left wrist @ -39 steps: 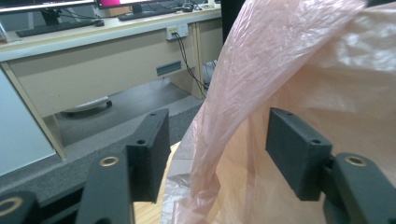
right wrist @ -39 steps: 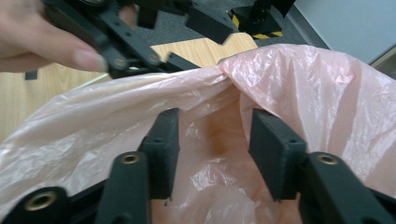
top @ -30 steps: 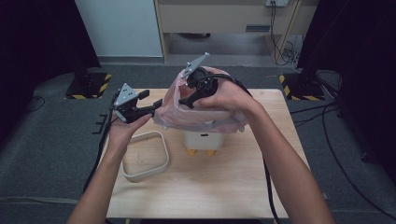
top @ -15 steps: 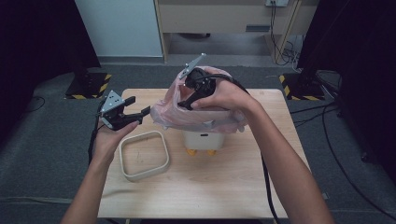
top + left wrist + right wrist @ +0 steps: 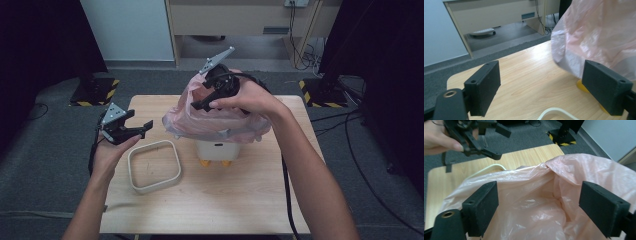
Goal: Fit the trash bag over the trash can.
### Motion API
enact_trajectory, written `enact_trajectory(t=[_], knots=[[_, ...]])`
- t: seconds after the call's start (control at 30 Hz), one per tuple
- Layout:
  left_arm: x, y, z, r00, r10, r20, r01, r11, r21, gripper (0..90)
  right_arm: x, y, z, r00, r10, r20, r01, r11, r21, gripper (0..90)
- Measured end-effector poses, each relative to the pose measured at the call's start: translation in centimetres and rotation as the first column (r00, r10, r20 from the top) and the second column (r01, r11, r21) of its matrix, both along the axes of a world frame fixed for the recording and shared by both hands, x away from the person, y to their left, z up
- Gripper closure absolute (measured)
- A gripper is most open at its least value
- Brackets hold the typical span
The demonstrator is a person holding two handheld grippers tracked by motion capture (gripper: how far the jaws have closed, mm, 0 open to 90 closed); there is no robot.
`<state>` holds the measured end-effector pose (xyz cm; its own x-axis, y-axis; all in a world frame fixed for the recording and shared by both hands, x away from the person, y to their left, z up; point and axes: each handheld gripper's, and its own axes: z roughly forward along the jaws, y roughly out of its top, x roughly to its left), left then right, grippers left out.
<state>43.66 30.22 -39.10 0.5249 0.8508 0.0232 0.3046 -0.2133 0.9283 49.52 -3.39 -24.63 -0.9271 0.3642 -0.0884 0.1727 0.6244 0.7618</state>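
Both grippers (image 5: 131, 131) (image 5: 212, 97) are black plastic, each topped with a grey triangular plate. Block-shaped jaws, one screw hole apiece. Bare forearms, no sleeves.

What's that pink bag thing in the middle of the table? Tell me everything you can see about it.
The pink plastic bag is thin, translucent and crinkled, with glossy folds. It is draped loosely over a small white bin with orange feet, near the middle of the wooden table. Its mouth gapes upward, as the right gripper view shows. The right gripper hovers over its top with jaws open. The left gripper, also open, is held apart to its left, above a cream square ring.
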Motion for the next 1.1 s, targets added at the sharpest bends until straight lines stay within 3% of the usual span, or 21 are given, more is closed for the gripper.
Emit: enact_trajectory(t=[0.23, 0.27, 0.3, 0.37, 0.4, 0.43, 0.5, 0.53, 0.57, 0.67, 0.7, 0.73, 0.77, 0.8, 0.87, 0.9, 0.97, 1.0, 1.03, 1.07, 1.1], knots=[[-0.1, 1.4, -1.9, 0.9990, -0.006, -0.043, 0.007, 0.9998, 0.019, 6.1, 0.1, -1.7, 1.3, 0.9990, -0.037, 0.026, 0.036, 0.998, 0.059, 17.4], [-0.3, 2.1, -2.8, 0.9975, -0.029, -0.065, 0.030, 0.9994, 0.017, 5.5, 0.3, -2.7, 1.8, 0.9964, -0.076, 0.037, 0.072, 0.994, 0.085, 17.5], [-0.3, 2.1, -2.8, 0.9975, -0.029, -0.065, 0.030, 0.9994, 0.017, 5.1, 0.3, -2.7, 1.8, 0.9964, -0.076, 0.037, 0.072, 0.994, 0.085, 17.5], [-0.5, 2.7, -3.7, 0.9969, -0.019, -0.076, 0.022, 0.9991, 0.037, 5.2, 0.6, -4.6, 2.4, 0.9902, -0.130, 0.051, 0.122, 0.983, 0.139, 18.4], [-0.6, 3.4, -4.6, 0.9948, -0.008, -0.101, 0.012, 0.9990, 0.043, 5.7, 0.7, -5.2, 2.5, 0.9873, -0.150, 0.053, 0.140, 0.978, 0.152, 18.5], [-0.6, 3.4, -4.6, 0.9948, -0.008, -0.101, 0.012, 0.9990, 0.043, 6.1, 0.7, -5.2, 2.5, 0.9873, -0.150, 0.053, 0.140, 0.978, 0.152, 18.5], [-0.7, 4.1, -5.6, 0.9918, 0.015, -0.127, -0.010, 0.9991, 0.042, 7.3, 0.9, -6.5, 2.7, 0.9795, -0.189, 0.070, 0.176, 0.971, 0.164, 19.1], [-0.8, 4.5, -6.2, 0.9888, 0.020, -0.148, -0.014, 0.9990, 0.043, 12.3, 1.0, -7.2, 2.7, 0.9759, -0.206, 0.073, 0.191, 0.967, 0.170, 19.1], [-1.0, 5.0, -7.0, 0.9867, 0.042, -0.157, -0.033, 0.9975, 0.062, 15.3, 1.2, -8.7, 2.7, 0.9662, -0.247, 0.073, 0.229, 0.954, 0.195, 19.1], [-1.3, 5.4, -7.9, 0.9831, 0.049, -0.177, -0.035, 0.9961, 0.081, 18.3, 1.6, -10.9, 2.5, 0.9517, -0.299, 0.070, 0.276, 0.932, 0.233, 18.5], [-1.4, 5.6, -8.4, 0.9811, 0.054, -0.186, -0.039, 0.9959, 0.082, 18.3, 1.6, -10.9, 2.5, 0.9517, -0.299, 0.070, 0.276, 0.932, 0.233, 18.5], [-1.5, 5.8, -8.8, 0.9785, 0.056, -0.198, -0.040, 0.9955, 0.085, 19.4, 1.7, -12.4, 2.4, 0.9408, -0.333, 0.061, 0.308, 0.916, 0.258, 17.8], [-1.8, 6.2, -9.7, 0.9745, 0.065, -0.215, -0.046, 0.9946, 0.093, 22.1, 1.8, -13.1, 2.3, 0.9381, -0.341, 0.063, 0.313, 0.912, 0.265, 16.6], [-1.8, 6.2, -9.7, 0.9745, 0.065, -0.215, -0.046, 0.9946, 0.093, 25.0, 1.8, -13.1, 2.3, 0.9381, -0.341, 0.063, 0.313, 0.912, 0.265, 16.6], [-1.9, 6.6, -10.8, 0.9693, 0.066, -0.237, -0.047, 0.9955, 0.082, 26.7, 2.0, -14.8, 1.7, 0.9272, -0.371, 0.055, 0.344, 0.901, 0.265, 18.1], [-1.9, 6.6, -10.8, 0.9693, 0.066, -0.237, -0.047, 0.9955, 0.082, 29.4, 2.0, -14.8, 1.7, 0.9272, -0.371, 0.055, 0.344, 0.901, 0.265, 18.1], [-1.8, 6.8, -11.3, 0.9647, 0.071, -0.254, -0.053, 0.9958, 0.075, 29.9, 2.1, -15.8, 1.0, 0.9185, -0.392, 0.050, 0.367, 0.893, 0.260, 21.7], [-1.7, 6.9, -11.9, 0.9614, 0.074, -0.265, -0.056, 0.9956, 0.075, 33.5, 2.3, -16.7, 0.2, 0.9090, -0.415, 0.037, 0.393, 0.883, 0.256, 24.5], [-1.7, 6.9, -11.9, 0.9614, 0.074, -0.265, -0.056, 0.9956, 0.075, 36.0, 2.3, -16.7, 0.2, 0.9090, -0.415, 0.037, 0.393, 0.883, 0.256, 24.5], [-1.6, 6.9, -12.3, 0.9591, 0.076, -0.273, -0.059, 0.9958, 0.070, 37.5, 2.3, -17.5, -0.6, 0.8999, -0.435, 0.035, 0.413, 0.875, 0.250, 28.1], [-1.6, 7.0, -12.5, 0.9565, 0.075, -0.282, -0.060, 0.9962, 0.064, 37.5, 2.3, -17.5, -0.6, 0.8999, -0.435, 0.035, 0.413, 0.875, 0.250, 28.1]])
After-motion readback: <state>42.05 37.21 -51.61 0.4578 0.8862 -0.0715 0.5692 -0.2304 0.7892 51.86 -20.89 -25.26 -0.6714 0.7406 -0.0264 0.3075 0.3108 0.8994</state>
